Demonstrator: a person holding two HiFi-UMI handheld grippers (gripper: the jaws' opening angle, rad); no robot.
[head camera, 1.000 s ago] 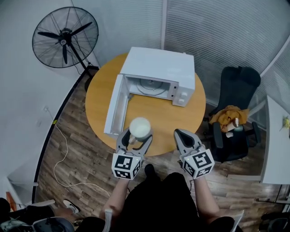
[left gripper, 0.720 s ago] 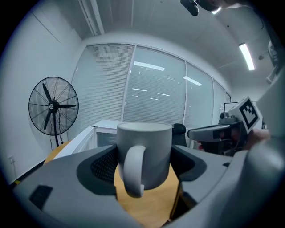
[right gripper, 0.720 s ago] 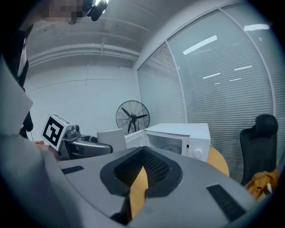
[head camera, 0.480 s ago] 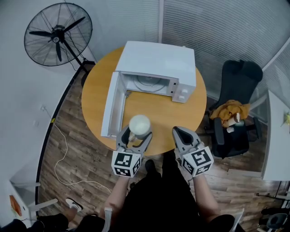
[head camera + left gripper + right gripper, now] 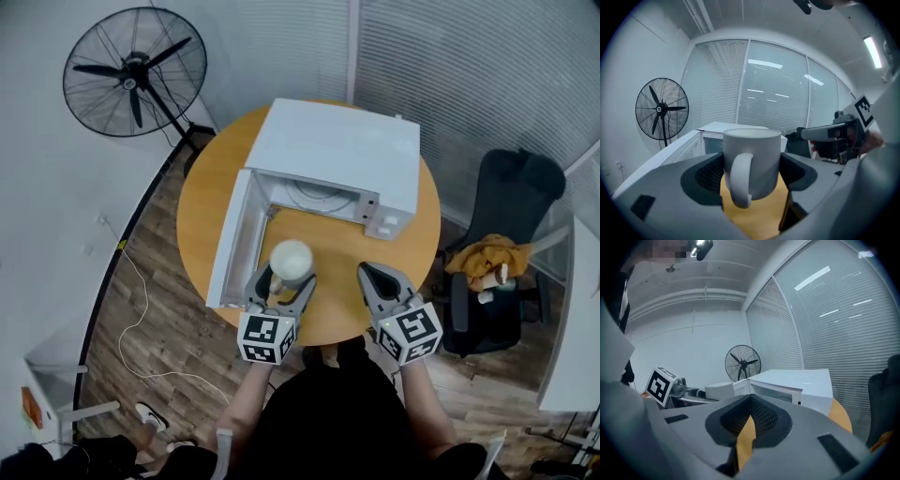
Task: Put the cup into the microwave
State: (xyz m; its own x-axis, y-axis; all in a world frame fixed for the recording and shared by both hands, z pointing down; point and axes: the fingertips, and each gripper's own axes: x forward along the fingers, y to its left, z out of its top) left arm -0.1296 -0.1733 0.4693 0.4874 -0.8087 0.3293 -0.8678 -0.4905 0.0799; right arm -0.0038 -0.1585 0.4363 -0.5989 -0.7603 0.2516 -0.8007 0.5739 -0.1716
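Overhead, the left tongs [image 5: 283, 278] clamped the white cup [image 5: 291, 261] above the tabletop [image 5: 330, 251], just before the open microwave [image 5: 337, 155], beside its swung-out door [image 5: 234, 240]. The right tongs [image 5: 371, 274] hovered alongside, closed and empty.

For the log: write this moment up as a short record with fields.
cup: upright, clamped in left claw, over the table's near edge
microwave: on round table, door swung open
right claw: shut, holding nothing, beside the cup
task state: cup not yet inside the microwave
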